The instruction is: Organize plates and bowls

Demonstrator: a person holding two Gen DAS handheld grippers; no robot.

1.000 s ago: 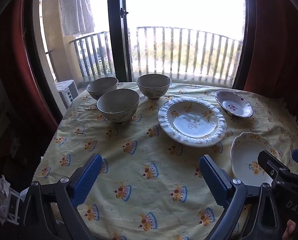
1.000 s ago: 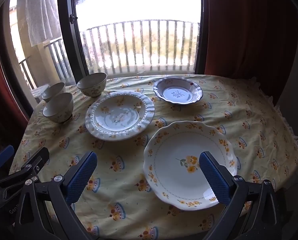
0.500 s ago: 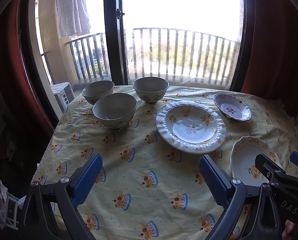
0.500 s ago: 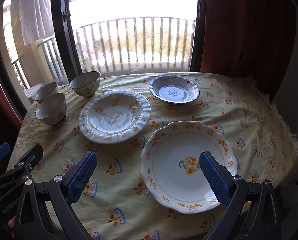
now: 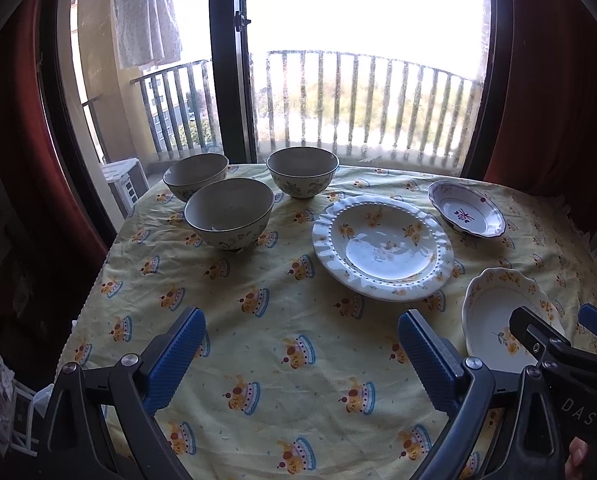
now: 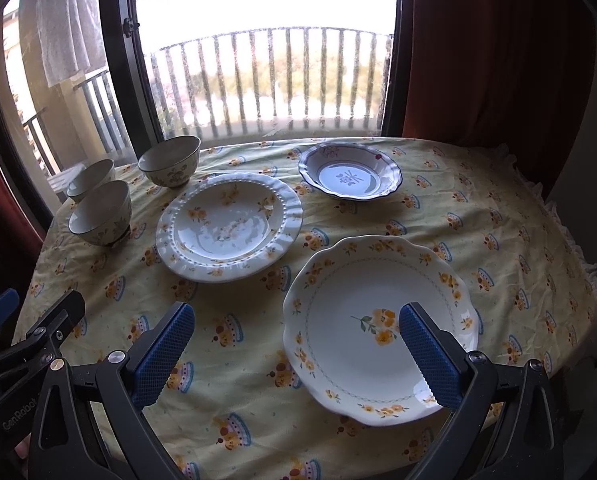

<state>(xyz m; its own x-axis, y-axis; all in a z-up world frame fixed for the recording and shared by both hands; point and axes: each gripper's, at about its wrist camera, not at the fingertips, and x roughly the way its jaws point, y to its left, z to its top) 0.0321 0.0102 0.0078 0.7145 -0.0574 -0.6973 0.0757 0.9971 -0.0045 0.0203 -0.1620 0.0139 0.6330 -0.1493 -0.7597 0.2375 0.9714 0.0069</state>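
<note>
Surface: I see all crockery spread out, nothing stacked.
Beaded plate: centre — my stack base.
Scalloped plate: nearest; I'd pinch its rim.
Bowls: far left, nest later.
Right gripper: apart, empty.
Left gripper: apart, empty.

I see three upright bowls clustered at the table's far left: one nearest, one behind it, one to the right. A beaded white plate sits mid-table, a blue-rimmed dish beyond it, and a scalloped plate with yellow flowers closest to me.
</note>
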